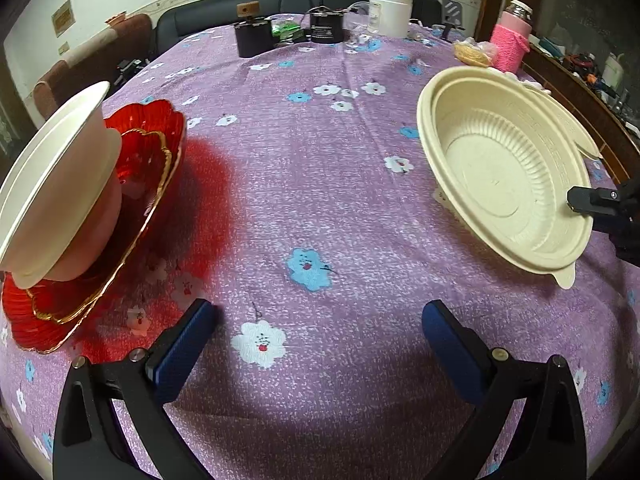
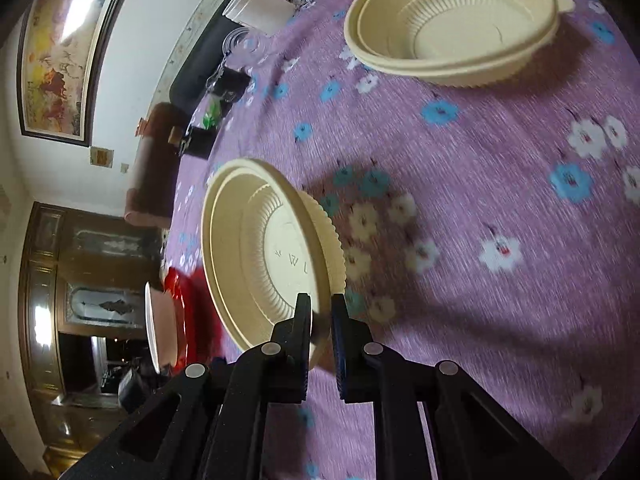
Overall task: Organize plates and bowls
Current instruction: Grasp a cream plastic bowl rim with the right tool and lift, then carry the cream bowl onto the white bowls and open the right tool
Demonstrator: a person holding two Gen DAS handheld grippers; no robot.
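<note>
ribbed cream bowl [image 2: 276,256] tilted, right claw [image 2: 321,312] pinching rim

A home dining room: a flowered purple cloth covers the tabletop [image 1: 320,184], a dark sofa [image 1: 224,12] stands beyond, a framed painting [image 2: 60,48] hangs left.

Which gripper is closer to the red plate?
Left. The left gripper hangs open just beside the red plate, while the right gripper is across the table, shut on a cream bowl.
</note>
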